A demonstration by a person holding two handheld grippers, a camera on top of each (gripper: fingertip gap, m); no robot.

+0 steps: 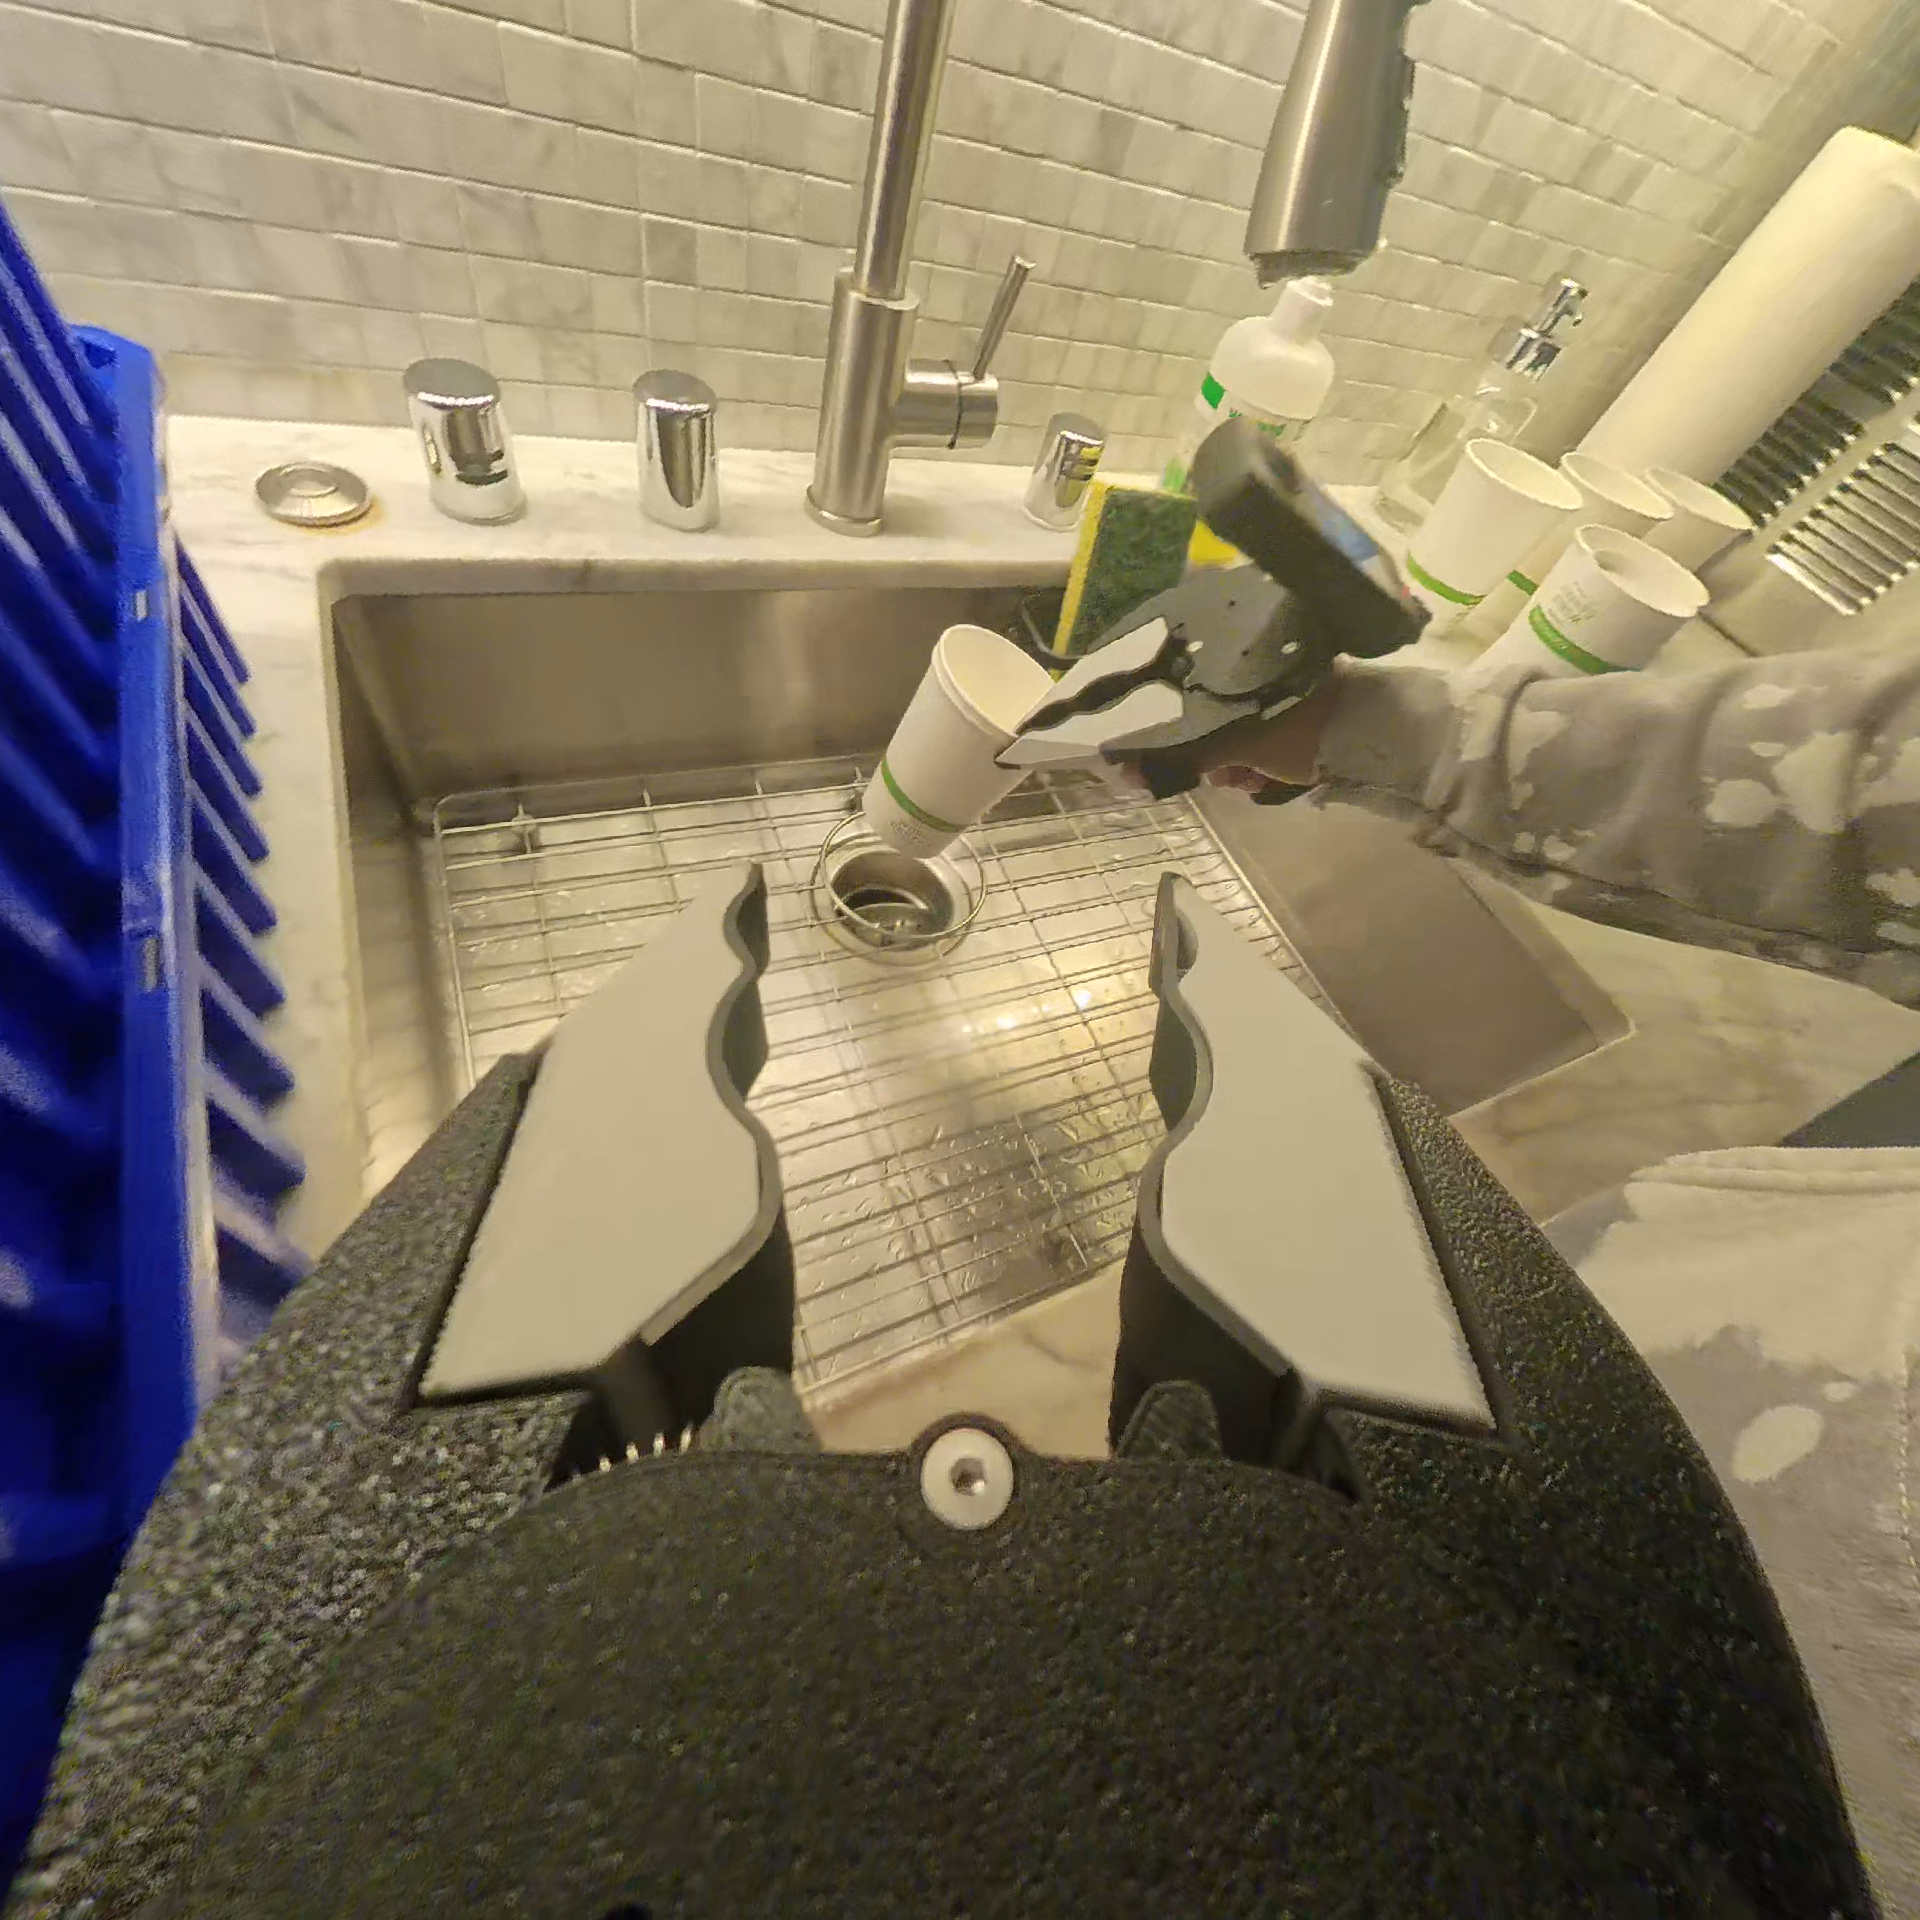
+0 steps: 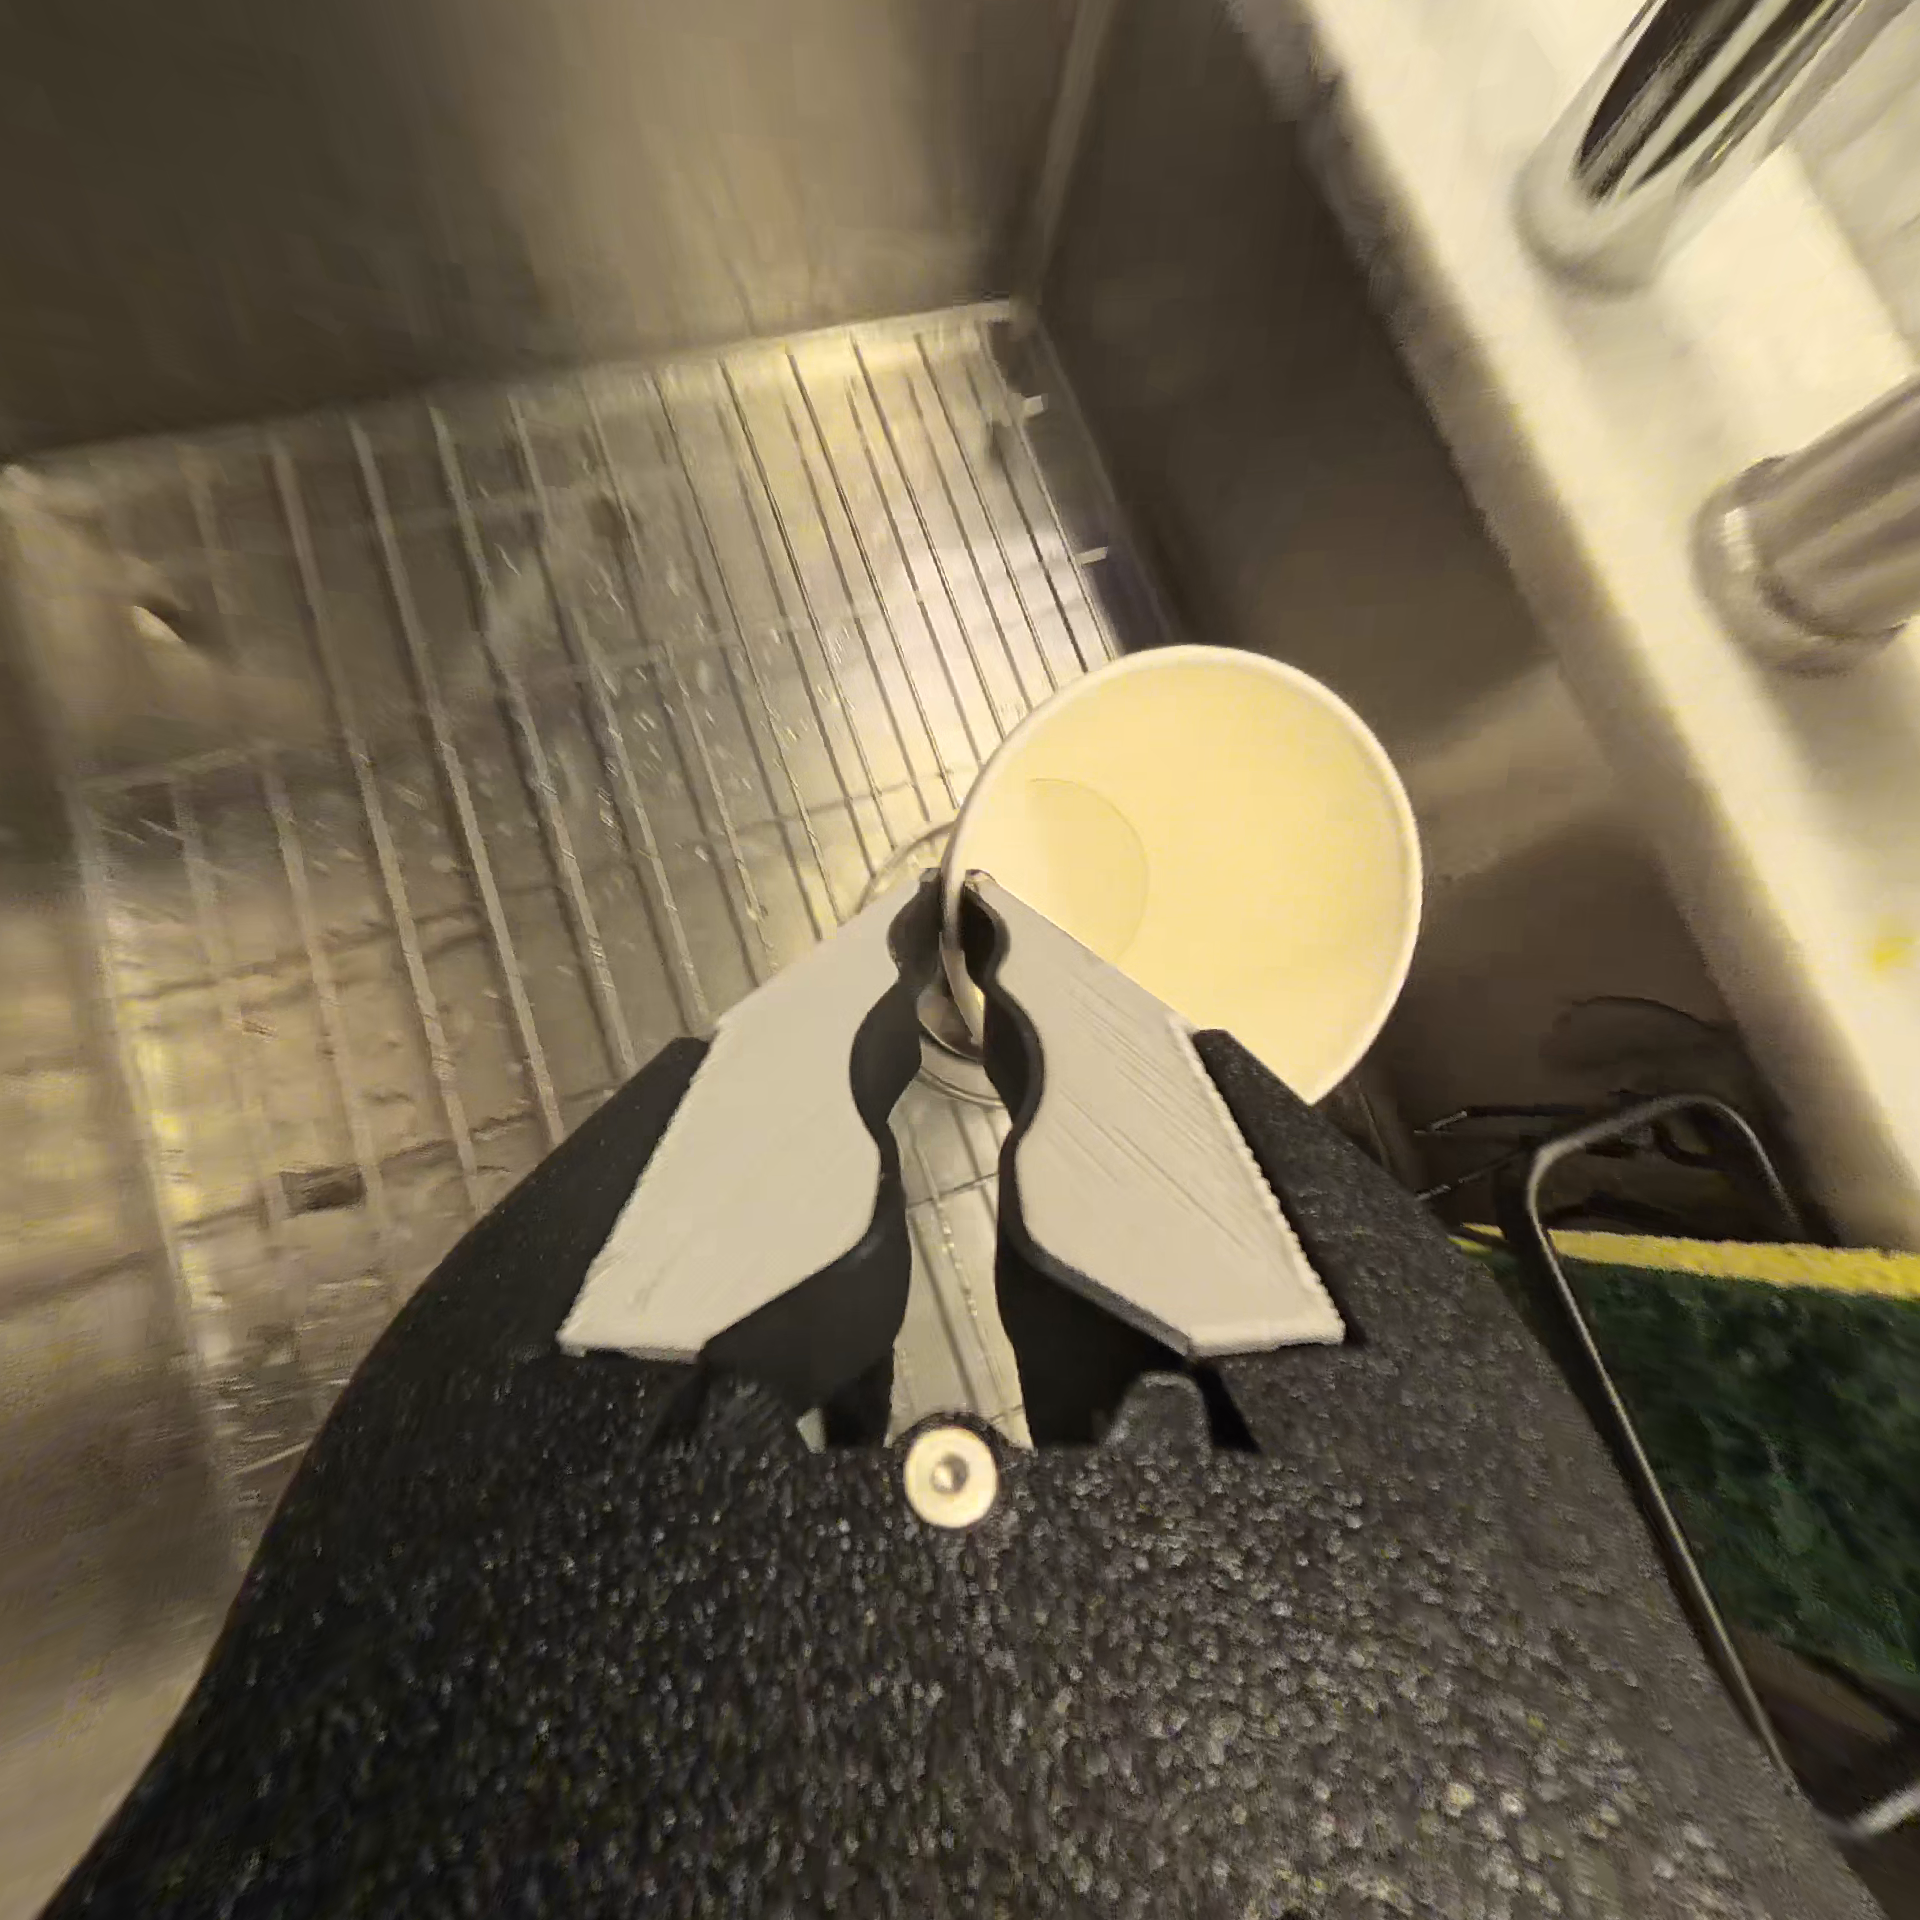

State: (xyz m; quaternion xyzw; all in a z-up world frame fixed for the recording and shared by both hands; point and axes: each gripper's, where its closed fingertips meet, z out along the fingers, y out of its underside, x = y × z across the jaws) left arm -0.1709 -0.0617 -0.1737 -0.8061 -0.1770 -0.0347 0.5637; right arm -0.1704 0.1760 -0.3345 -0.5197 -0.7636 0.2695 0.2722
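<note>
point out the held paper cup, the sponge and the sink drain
paper cup [image 2: 1184, 831], right wrist view, on its pale inner wall
sponge [image 1: 1127, 545], left wrist view, on its green scrub face
sink drain [image 1: 883, 909], left wrist view, on its metal strainer

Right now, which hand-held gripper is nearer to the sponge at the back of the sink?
Right. The right hand-held gripper, pinching a paper cup's rim, hangs just in front of the sponge. The left hand-held gripper hangs open over the sink's near half, farther from it.
</note>
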